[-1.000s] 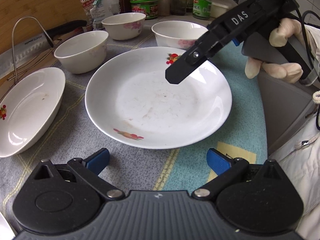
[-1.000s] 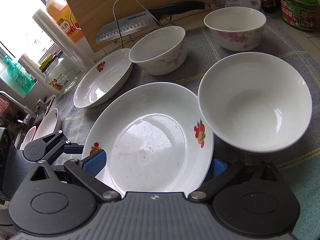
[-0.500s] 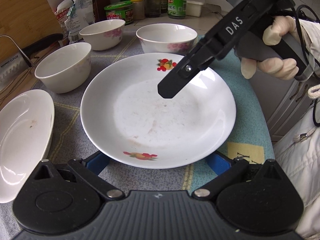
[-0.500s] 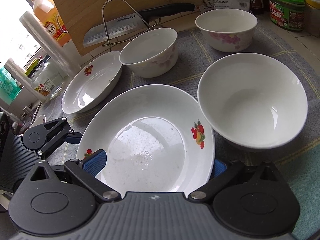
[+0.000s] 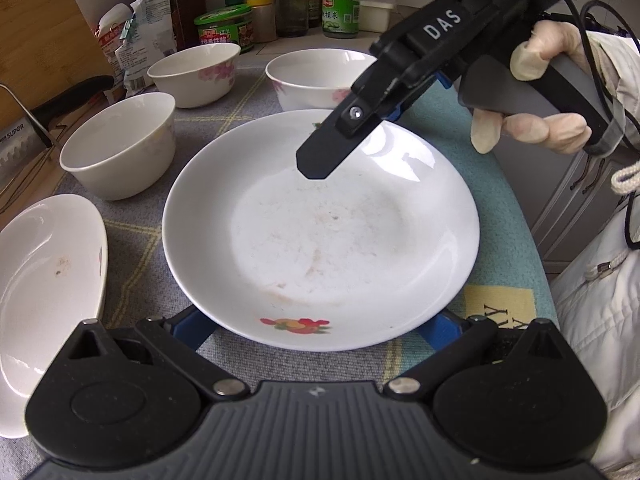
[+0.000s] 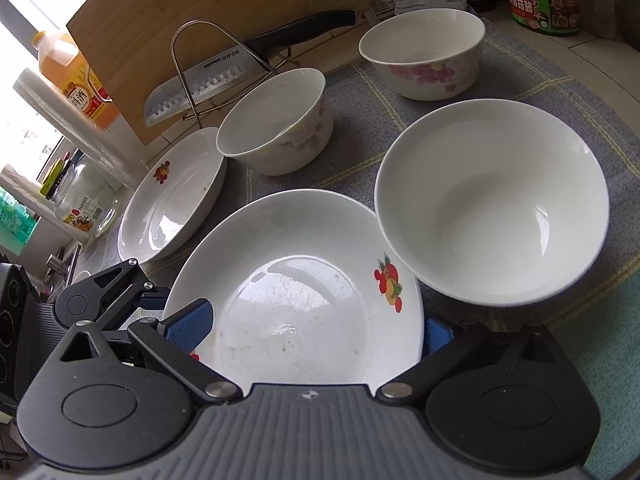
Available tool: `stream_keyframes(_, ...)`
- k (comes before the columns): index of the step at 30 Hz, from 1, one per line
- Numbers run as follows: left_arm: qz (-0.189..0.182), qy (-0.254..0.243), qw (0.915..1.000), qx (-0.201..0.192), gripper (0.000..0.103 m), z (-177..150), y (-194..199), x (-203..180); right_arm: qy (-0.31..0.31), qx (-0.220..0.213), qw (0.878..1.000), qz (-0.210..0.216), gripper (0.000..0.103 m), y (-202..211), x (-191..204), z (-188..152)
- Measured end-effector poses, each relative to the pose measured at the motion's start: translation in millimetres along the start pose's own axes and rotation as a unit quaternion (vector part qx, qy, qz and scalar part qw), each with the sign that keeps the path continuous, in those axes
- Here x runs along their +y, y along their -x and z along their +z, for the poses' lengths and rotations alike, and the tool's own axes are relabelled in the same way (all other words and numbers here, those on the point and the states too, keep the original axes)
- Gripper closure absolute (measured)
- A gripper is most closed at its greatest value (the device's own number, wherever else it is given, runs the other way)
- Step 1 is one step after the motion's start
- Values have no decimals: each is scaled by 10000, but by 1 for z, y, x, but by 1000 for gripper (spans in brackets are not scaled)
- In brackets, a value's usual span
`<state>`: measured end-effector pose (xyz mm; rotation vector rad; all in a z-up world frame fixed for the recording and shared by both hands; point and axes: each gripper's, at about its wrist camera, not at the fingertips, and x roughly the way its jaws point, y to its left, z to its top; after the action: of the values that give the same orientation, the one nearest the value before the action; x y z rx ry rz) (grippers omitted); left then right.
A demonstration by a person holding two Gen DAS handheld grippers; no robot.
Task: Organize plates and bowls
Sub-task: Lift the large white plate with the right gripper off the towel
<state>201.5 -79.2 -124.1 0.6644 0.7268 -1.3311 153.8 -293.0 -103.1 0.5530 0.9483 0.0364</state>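
Cloth-covered counter (image 5: 132, 236): carries all the dishes; jars and a snack bag stand along its far edge, a cutting board and knife rack toward the far left corner.
Big plate (image 5: 320, 228): lies flat near the front edge of the counter, faintly smeared, between both tools.
Second plate (image 5: 44, 280): sits at the left edge, near the big plate but apart from it.
Three bowls: one (image 6: 492, 200) touches or overlaps the big plate's far rim; one (image 6: 276, 120) sits beside the second plate; one (image 6: 422, 54) stands toward the far edge.
Left gripper (image 5: 316, 332): spread wide, its blue pads either side of the big plate's near rim, which hides them in part; contact cannot be told.
Right gripper (image 6: 312, 328): spread as well, one pad above the plate's inner surface, the other mostly hidden behind the rim.
Gloved hand (image 5: 532, 92): holds the right tool's handle.
Step in hand: likely taking hold of the big plate, to stack it with the second plate.
Next move: probably calls for closing on the rim, then lifting level and clear of the nearest bowl.
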Motion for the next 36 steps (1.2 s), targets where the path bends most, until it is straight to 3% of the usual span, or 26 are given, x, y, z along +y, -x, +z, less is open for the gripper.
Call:
stream_keyframes(15,-32,-188,9998,39,1,3,0,1,141,61,9999,-28,0,0,3,-1)
stream_keyframes(26,-56,-176,9998,39,2,2,0,-1,-205,253,9994,77,0,-2,0,8)
stream_keyframes(36,-75,-189,9998,55,4,3,0,1,-119,374,9992,68,0,-3,1,10)
